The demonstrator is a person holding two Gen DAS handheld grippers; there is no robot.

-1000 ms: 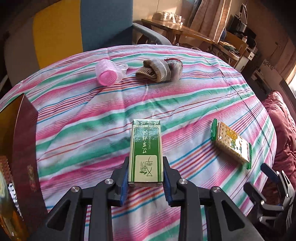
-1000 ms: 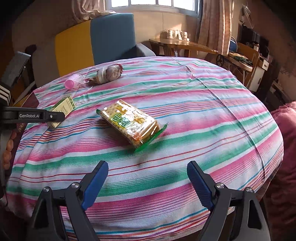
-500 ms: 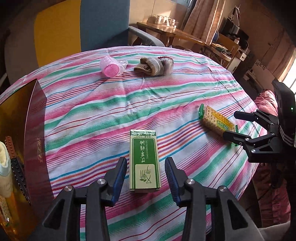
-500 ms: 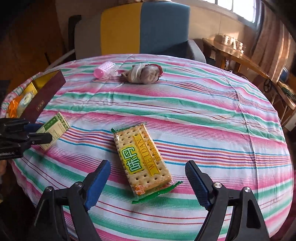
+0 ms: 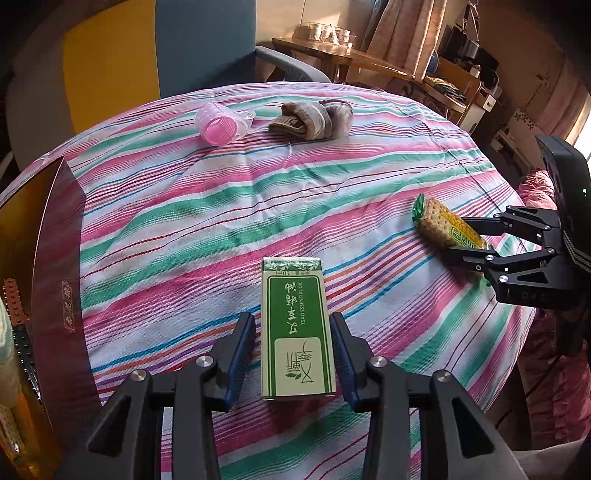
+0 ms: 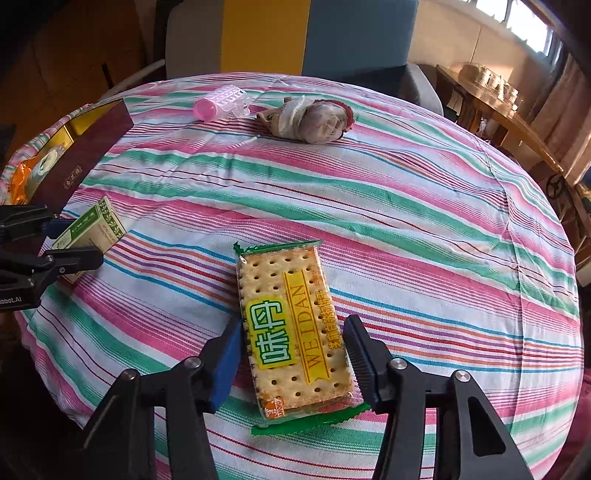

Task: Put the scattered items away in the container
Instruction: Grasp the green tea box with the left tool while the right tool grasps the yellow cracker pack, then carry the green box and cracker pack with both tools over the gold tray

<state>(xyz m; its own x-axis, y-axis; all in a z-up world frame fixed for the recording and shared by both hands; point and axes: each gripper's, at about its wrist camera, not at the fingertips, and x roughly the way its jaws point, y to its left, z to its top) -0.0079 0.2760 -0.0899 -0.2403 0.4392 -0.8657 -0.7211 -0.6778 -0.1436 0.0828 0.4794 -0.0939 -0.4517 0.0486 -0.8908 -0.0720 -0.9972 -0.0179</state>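
A green essential-oil box lies flat on the striped tablecloth. My left gripper is open around it, with narrow gaps on both sides. The same box shows at the left of the right wrist view, between the left gripper's fingers. A cracker packet lies near the table's front edge. My right gripper has narrowed onto it, and its pads touch both long sides. From the left wrist view, the right gripper straddles the packet. The maroon container with a gold lining stands at the left.
A pink hair roller and a rolled pair of socks lie at the far side of the table. The container holds several items. A yellow-and-blue armchair stands behind the table, with wooden furniture at the right.
My left gripper let go of the green box and now stands open around it. My right gripper moved down over the cracker packet and closed from wide open onto its sides.
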